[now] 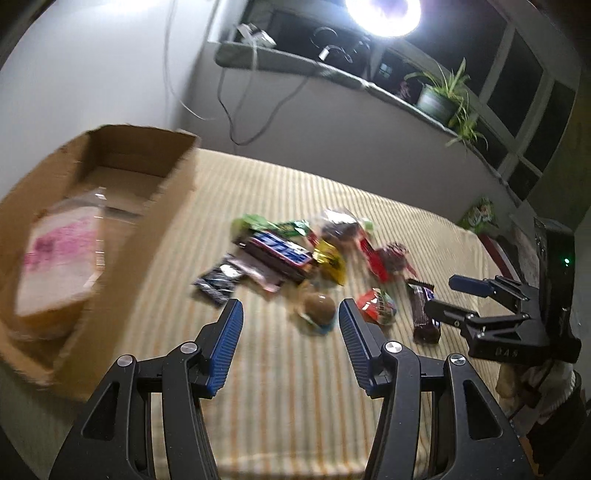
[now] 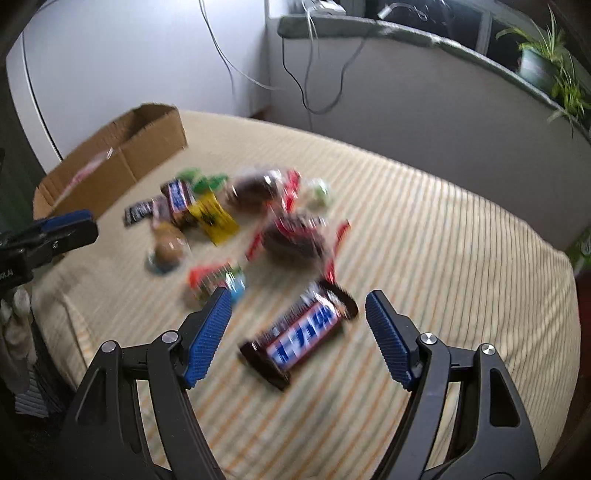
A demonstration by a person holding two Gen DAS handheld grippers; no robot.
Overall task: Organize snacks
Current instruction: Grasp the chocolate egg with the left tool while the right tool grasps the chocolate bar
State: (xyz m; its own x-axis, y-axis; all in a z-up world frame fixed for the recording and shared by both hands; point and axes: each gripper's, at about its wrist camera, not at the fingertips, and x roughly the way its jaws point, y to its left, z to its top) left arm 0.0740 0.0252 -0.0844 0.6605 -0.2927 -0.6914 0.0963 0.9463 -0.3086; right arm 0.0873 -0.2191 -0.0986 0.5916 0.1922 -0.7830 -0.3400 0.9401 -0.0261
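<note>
A pile of snacks lies on the striped bedspread point(image 1: 280, 387): a blue-labelled chocolate bar point(image 1: 280, 251), a yellow packet point(image 1: 332, 260), a red packet point(image 1: 382, 260) and a brown egg-shaped sweet point(image 1: 319, 308). My left gripper point(image 1: 291, 314) is open just short of that egg and holds nothing. A cardboard box point(image 1: 177, 177) at the left holds a pink and white packet point(image 1: 55, 258). My right gripper point(image 2: 298, 297) is open above a separate chocolate bar point(image 2: 303, 332), its pads apart from the wrapper. Each gripper shows in the other's view: right gripper point(image 1: 454, 295), left gripper point(image 2: 70, 225).
A grey window ledge point(image 1: 332, 70) behind the bed carries a potted plant point(image 1: 439, 98), cables and a bright lamp point(image 1: 384, 14). A green packet point(image 1: 480, 216) lies off the bed's far right edge. The cardboard box point(image 2: 147, 147) stands at the bed's left side.
</note>
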